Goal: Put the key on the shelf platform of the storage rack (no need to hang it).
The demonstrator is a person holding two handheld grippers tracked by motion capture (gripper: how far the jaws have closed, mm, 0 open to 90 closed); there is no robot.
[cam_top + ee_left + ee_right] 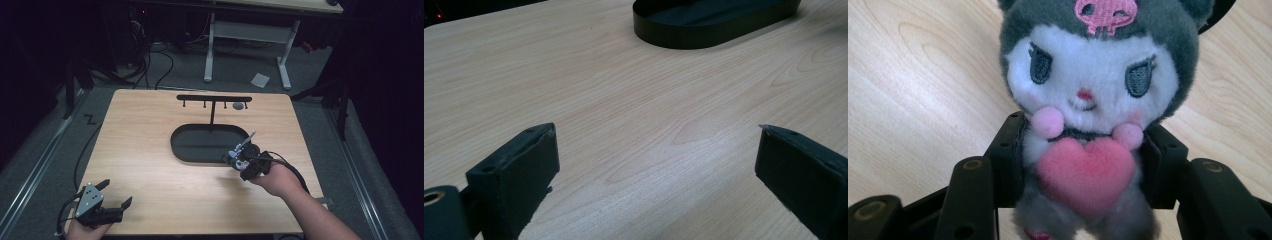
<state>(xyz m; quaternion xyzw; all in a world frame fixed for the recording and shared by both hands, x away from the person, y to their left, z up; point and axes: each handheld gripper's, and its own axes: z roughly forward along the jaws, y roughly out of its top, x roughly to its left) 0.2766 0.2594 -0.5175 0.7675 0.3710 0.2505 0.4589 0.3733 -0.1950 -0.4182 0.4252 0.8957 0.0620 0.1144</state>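
A small plush doll [1093, 100] with a grey hood, white face, pink skull mark and pink heart sits between the jaws of my right gripper [1083, 160], which is shut on its body. From above, that gripper [246, 159] holds the doll [239, 151] at the near right rim of a black oval tray [186, 145]. A black hanger stand [214, 98] with several pegs rises behind the tray. My left gripper [116, 194] rests at the table's near left corner, open, nothing between its jaws [654, 170].
The wooden table [150, 175] has bare surface between the two grippers. The tray's wall [704, 37] lies far ahead of the left gripper. A small grey object [239, 106] hangs by the stand's right pegs. A white desk frame [245, 35] stands on the floor beyond.
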